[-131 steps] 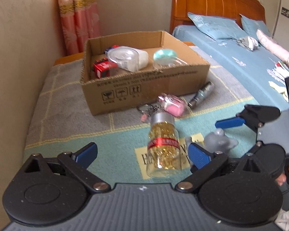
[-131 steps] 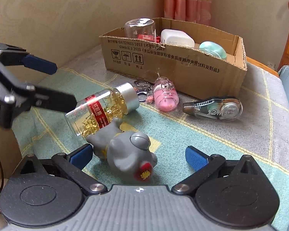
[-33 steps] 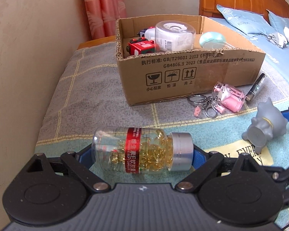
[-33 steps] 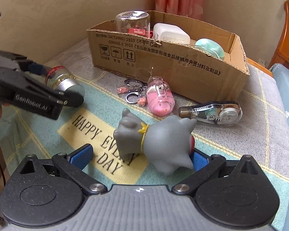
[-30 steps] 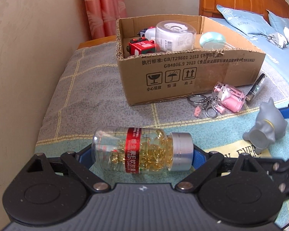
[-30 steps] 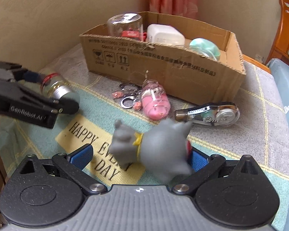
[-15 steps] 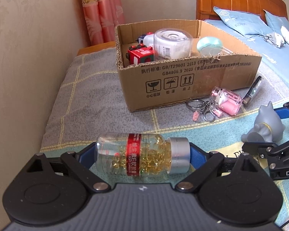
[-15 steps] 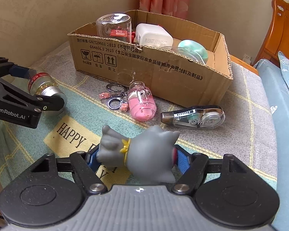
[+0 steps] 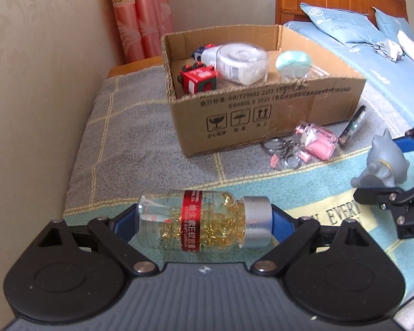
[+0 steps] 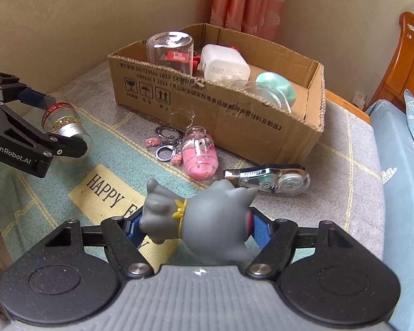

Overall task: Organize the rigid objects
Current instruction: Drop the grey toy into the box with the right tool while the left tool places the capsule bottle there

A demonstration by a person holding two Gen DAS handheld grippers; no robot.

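Note:
My left gripper (image 9: 201, 222) is shut on a clear capsule bottle (image 9: 201, 220) with a red label and silver cap, held sideways above the mat. It also shows in the right wrist view (image 10: 60, 124). My right gripper (image 10: 196, 227) is shut on a grey toy figure (image 10: 201, 220), also seen at the right edge of the left wrist view (image 9: 383, 162). An open cardboard box (image 9: 262, 110) stands ahead and holds a red cube (image 9: 197, 78), a clear jar (image 9: 243, 62) and a mint round case (image 9: 294, 62).
A pink keychain bottle (image 10: 200, 157) with rings and a correction tape (image 10: 270, 178) lie on the mat in front of the box (image 10: 207, 110). A wall runs along the left. A bed with blue bedding (image 9: 372, 55) is at the right.
Both grippers have risen and drawn closer to the box with their loads. The right gripper closed fully on the grey toy over the last second.

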